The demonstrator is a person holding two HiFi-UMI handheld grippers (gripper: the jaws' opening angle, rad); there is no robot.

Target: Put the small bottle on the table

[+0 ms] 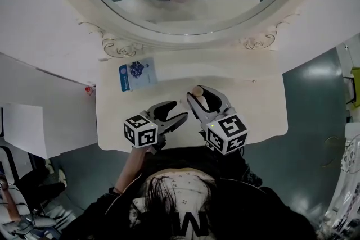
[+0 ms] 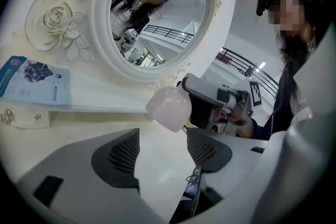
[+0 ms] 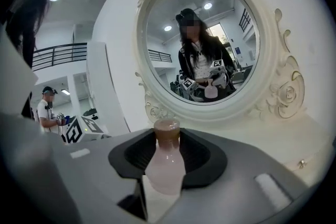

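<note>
Right gripper (image 1: 205,96) sits nearest, just in front of the person's chest, with its marker cube toward the body. Its two jaws are clamped on the small bottle (image 3: 165,165), one dark pad on each side of the pale pink body. The bottle lies roughly along the jaws, its brown cap pointing away toward the mirror. It hangs over the near half of the table (image 1: 256,107); whether it touches the top cannot be made out.

Just beside it, on the person's left, the left gripper (image 1: 176,112) is held at about the same level. Its jaws stand apart with nothing between them, only bare table top showing through the gap. From the left gripper view the pink bottle is seen a little ahead of those jaws and to their right, gripped at the tip of the other tool, not touching the left one.

The table is white with a curved front edge. Farther back on its left part lies a blue packet (image 1: 138,74), flat, close under the mirror's frame and well apart from both grippers.

Behind that rises the round mirror (image 1: 191,22) in a cream frame with carved roses and scrolls. Its glass reflects the person, both marker cubes and the pink bottle.

Farthest off, at the left edge of the right gripper view, another person (image 3: 47,107) stands in a bright hall with railings.
</note>
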